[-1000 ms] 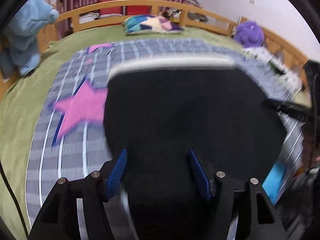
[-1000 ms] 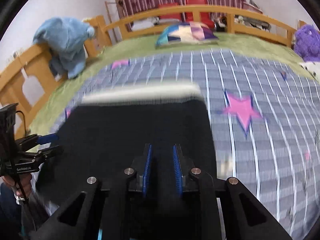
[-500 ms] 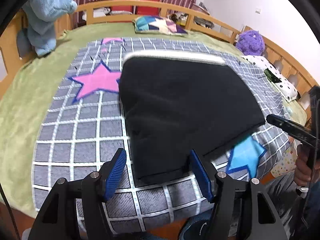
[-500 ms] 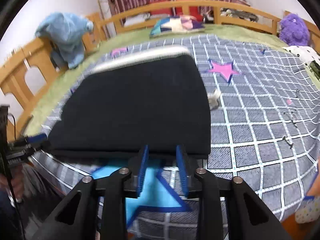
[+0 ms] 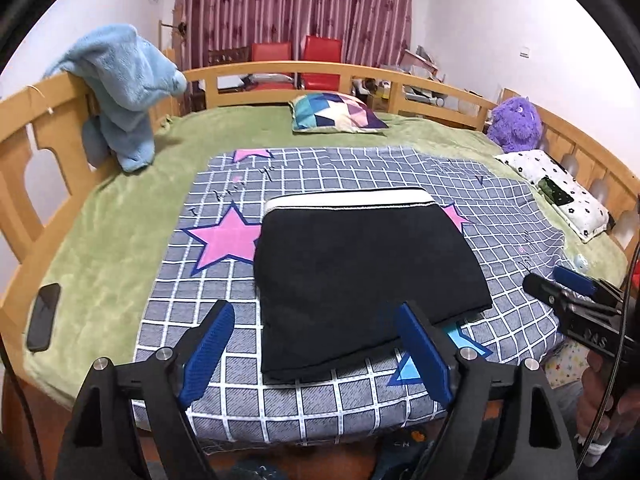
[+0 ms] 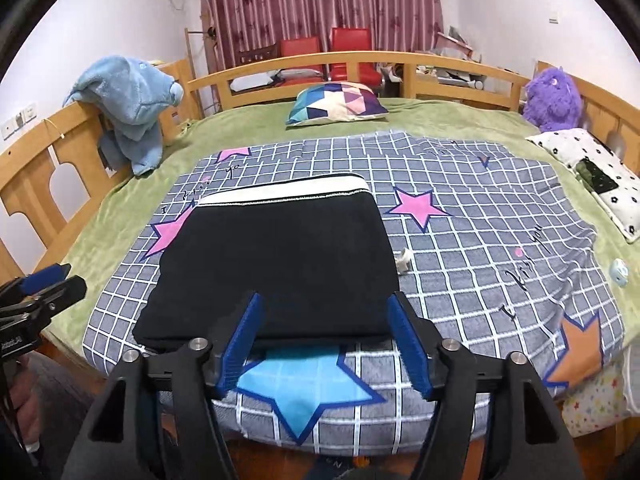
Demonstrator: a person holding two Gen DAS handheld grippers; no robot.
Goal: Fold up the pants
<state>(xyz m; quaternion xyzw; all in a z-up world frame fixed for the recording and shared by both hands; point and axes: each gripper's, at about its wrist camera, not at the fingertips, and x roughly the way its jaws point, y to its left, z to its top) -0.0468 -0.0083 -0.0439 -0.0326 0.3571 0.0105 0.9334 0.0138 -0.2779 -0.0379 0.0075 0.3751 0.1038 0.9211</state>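
Pants lie folded to a flat black rectangle on checked sheet, near bed's front edge, pale waistband on far side. Left gripper spread wide, holding nothing, off the cloth. Right gripper likewise apart and empty, w/ tips at near hem. Judgement: fold looks done or nearly; layers slightly offset at near-left corner. Next: at most, square that edge.

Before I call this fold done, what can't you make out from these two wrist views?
- Layers inside the black pants: hidden by the top layer, both views.
- Pants' near edge: partly behind the right gripper fingers, right view.
- Dark flat item on the green blanket: too small to identify, left view.
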